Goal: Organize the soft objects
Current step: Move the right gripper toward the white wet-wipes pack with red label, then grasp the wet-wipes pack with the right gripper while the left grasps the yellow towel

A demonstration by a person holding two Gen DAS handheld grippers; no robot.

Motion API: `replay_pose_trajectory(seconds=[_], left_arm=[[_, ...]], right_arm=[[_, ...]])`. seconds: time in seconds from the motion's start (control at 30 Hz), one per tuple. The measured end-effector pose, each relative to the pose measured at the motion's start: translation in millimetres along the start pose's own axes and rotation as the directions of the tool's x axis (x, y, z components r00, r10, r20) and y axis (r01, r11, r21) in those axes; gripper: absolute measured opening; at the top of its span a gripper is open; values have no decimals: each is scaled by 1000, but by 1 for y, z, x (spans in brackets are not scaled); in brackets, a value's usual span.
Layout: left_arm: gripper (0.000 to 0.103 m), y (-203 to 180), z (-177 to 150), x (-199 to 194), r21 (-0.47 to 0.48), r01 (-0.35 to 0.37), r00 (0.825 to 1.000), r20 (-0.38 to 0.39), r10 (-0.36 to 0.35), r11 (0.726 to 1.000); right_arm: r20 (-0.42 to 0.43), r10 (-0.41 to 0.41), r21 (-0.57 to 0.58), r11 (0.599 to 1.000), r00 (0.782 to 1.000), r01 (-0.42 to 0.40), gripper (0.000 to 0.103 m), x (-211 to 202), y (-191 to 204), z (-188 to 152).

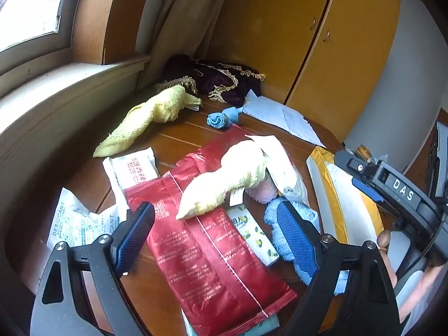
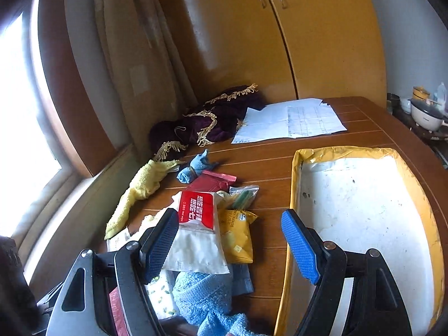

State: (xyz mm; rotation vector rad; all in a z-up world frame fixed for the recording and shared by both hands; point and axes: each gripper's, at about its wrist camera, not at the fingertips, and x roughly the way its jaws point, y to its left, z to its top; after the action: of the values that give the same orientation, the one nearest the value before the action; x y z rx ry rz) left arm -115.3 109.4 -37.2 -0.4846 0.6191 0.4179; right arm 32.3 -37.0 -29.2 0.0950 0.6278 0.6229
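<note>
I hold my left gripper (image 1: 215,235) with its jaws wide apart and empty over the red foil packet (image 1: 207,240), and the pale yellow towel (image 1: 224,184) lies just ahead between them, its long axis running from near left to far right. It looks limp, rolled and fluffy, draped across the packet on the table (image 1: 179,137). My right gripper (image 2: 231,240), also spread and empty, hangs beside the yellow-rimmed tray (image 2: 296,168), so I judge the left the nearer.
</note>
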Motion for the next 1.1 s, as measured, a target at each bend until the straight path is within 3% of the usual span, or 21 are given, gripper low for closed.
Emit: replay_pose_trajectory(seconds=[0.13,0.33,0.53,0.7,0.87,0.97,1.1], left_arm=[[89,-1,-9,-2,32,-15,1000,-2,15,999],[89,-7,5,-5,28,36,998,46,-37,999],[89,-10,22,-6,39,71,995,68,-74,997],[89,-15,23,-5,48,76,995,58,-79,996],[89,-17,23,-8,45,80,994,77,-83,996],[89,-16,24,-7,40,71,993,87,-75,997],[89,-15,29,-5,28,71,994,86,-74,997]], right_arm=[[2,-7,37,999,1000,7,79,-15,-15,2],[-35,140,45,989,989,-139,79,-34,-10,5],[-121,241,88,969,963,-231,79,-21,-9,3],[-182,249,54,969,951,-243,79,4,6,12],[-290,264,62,964,920,-257,78,50,10,24],[-327,228,83,974,917,-212,76,74,5,22],[-369,246,139,968,896,-209,68,93,-4,10]])
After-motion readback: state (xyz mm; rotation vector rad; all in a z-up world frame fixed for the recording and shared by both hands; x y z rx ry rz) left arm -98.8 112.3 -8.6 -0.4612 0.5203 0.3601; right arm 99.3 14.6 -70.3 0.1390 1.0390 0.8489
